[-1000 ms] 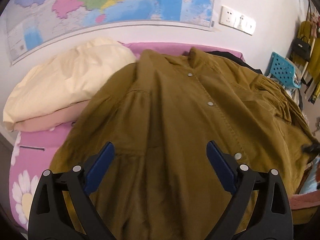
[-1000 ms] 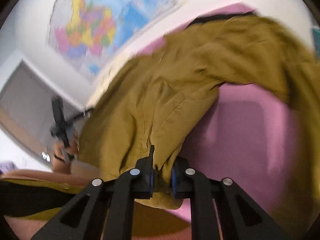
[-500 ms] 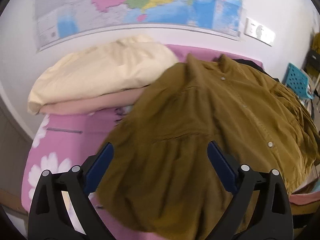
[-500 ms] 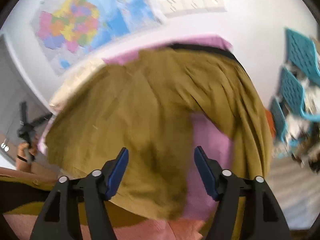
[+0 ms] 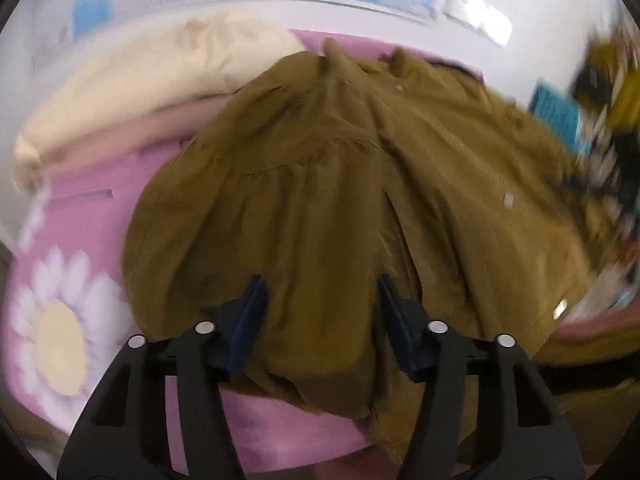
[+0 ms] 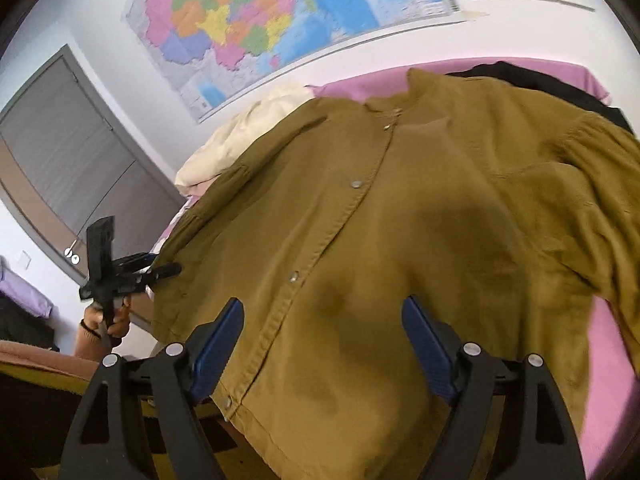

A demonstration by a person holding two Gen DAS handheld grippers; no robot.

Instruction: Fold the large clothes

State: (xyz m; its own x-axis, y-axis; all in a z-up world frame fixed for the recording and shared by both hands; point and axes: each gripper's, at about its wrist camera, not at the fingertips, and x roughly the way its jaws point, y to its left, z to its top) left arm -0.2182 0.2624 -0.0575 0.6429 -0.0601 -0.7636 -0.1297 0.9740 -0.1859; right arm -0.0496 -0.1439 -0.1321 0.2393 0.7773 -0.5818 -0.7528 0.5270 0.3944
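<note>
white wall with a coloured map (image 6: 280,20), grey door (image 6: 68,160), pink flowered bedsheet (image 5: 80,280).

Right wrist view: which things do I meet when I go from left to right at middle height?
grey door → left gripper → cream pillow → olive-brown jacket → pink bedsheet

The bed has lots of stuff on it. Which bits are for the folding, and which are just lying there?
For the folding:
- jacket
- left gripper
- right gripper

Just lying about:
- cream pillow
- black garment
- wall map
- blue stool
</note>
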